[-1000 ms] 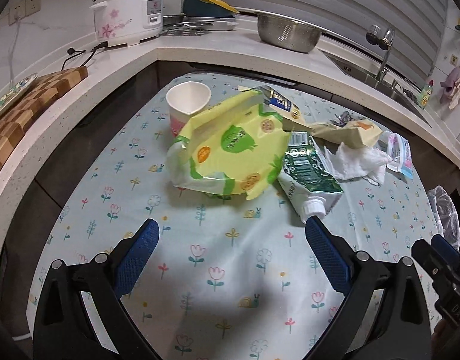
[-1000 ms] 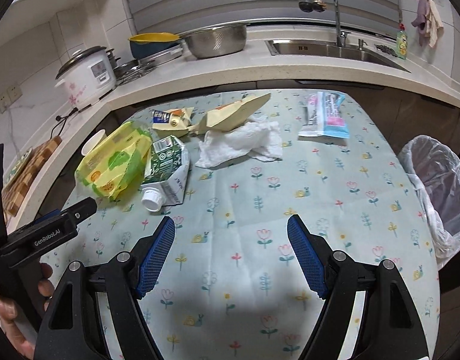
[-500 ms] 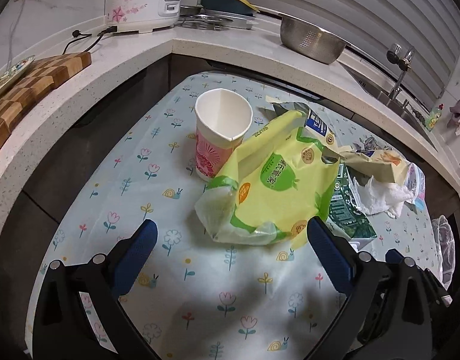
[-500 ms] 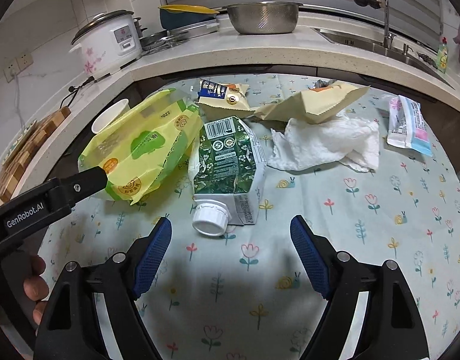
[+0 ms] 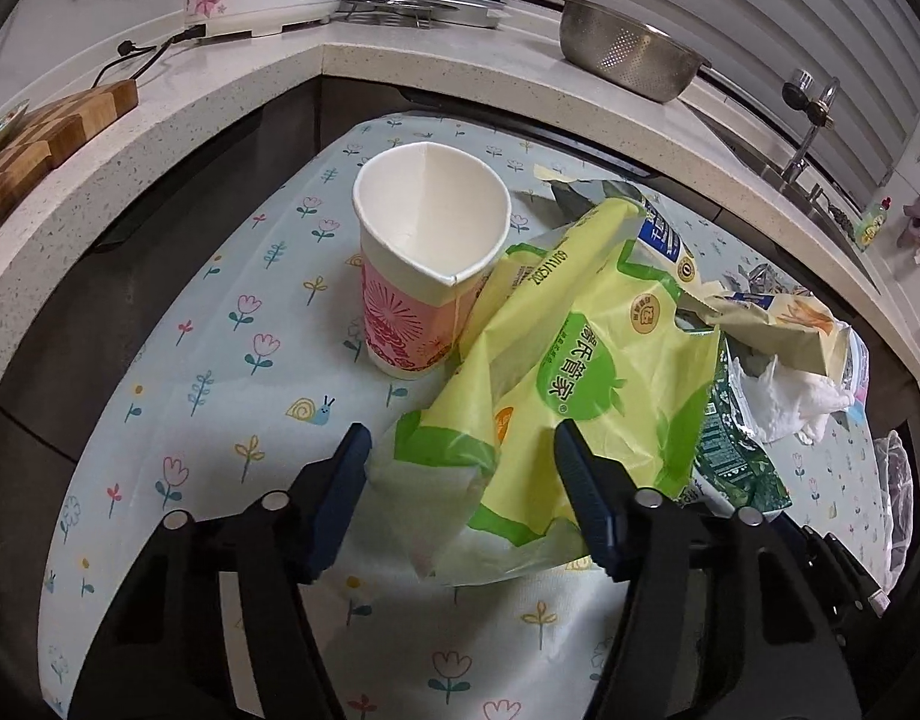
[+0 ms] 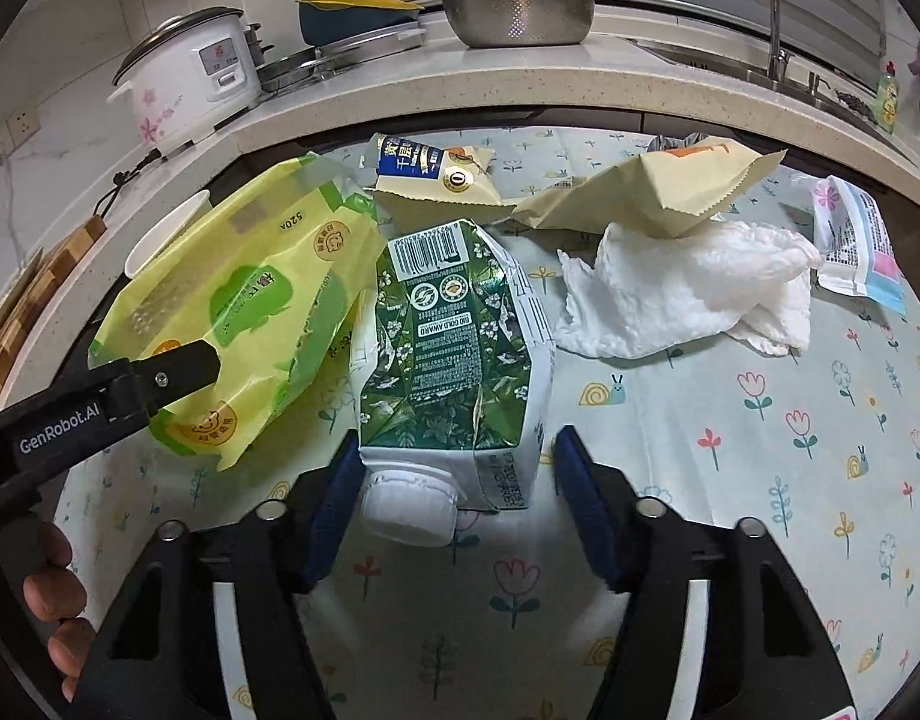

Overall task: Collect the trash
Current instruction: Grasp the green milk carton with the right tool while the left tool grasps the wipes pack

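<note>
Trash lies on the flowered tablecloth (image 6: 760, 450). My left gripper (image 5: 463, 450) has the near end of a yellow-green plastic bag (image 5: 580, 372) between its closing jaws; I see no firm pinch. A pink-and-white paper cup (image 5: 426, 264) stands upright just beyond, touching the bag. My right gripper (image 6: 456, 456) straddles the capped end of a flattened green milk carton (image 6: 453, 348). Its jaws are closing: the left pad is at the carton's corner and a small gap is left at the right pad. One of the left gripper's fingers (image 6: 183, 366) rests on the bag (image 6: 249, 306).
Beyond the carton lie a crumpled white tissue (image 6: 688, 294), a beige paper bag (image 6: 658, 192), a blue-labelled packet (image 6: 429, 174) and a pink-blue packet (image 6: 862, 240). A clear bin liner (image 5: 898, 498) hangs off the table's right. The counter behind holds a rice cooker (image 6: 183, 78) and colander (image 6: 517, 9).
Both grippers have moved forward and lower onto the trash pile. The left now brackets the yellow-green bag, the right the milk carton, and both pairs of jaws stand narrower.
</note>
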`<action>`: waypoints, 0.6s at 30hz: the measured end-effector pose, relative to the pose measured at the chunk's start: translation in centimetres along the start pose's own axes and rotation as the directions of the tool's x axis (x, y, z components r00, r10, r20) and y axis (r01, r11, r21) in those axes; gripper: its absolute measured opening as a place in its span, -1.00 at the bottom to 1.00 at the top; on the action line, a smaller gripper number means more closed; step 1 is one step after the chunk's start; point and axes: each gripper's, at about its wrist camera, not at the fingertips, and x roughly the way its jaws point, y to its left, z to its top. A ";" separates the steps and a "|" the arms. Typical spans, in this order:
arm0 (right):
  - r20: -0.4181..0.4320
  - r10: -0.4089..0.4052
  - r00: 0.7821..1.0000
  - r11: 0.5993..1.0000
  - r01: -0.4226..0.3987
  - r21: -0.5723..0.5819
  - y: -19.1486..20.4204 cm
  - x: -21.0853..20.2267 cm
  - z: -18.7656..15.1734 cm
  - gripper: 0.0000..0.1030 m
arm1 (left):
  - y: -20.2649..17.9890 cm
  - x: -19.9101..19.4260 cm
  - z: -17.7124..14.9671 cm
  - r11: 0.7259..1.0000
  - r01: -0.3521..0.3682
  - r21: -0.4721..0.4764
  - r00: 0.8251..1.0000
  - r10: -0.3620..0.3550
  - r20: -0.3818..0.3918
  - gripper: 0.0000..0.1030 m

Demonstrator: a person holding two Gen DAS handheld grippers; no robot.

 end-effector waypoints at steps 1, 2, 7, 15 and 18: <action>0.003 -0.001 1.000 1.000 0.001 0.005 -0.1 -0.2 -0.1 0.06 | -0.1 -0.1 -0.1 1.000 0.002 0.003 1.000 -0.002 0.001 -0.04; 0.004 -0.002 1.000 1.000 0.002 0.009 -0.3 -0.5 -0.3 0.06 | -0.2 -0.3 -0.2 1.000 0.007 0.005 1.000 -0.007 0.003 -0.13; 0.029 0.001 1.000 0.999 -0.002 0.032 -1.4 -2.5 -0.9 0.06 | -1.3 -1.6 -0.8 0.999 0.021 0.030 1.000 -0.022 0.017 -0.27; 0.095 -0.011 0.995 0.996 0.003 0.085 -4.2 -7.5 -1.9 0.06 | -4.1 -4.7 -2.4 0.997 0.048 0.056 0.998 -0.050 0.037 -0.35; 0.116 -0.026 0.993 0.994 0.014 0.106 -5.4 -9.3 -2.3 0.06 | -5.4 -6.1 -2.8 0.996 0.065 0.069 0.996 -0.068 0.049 -0.35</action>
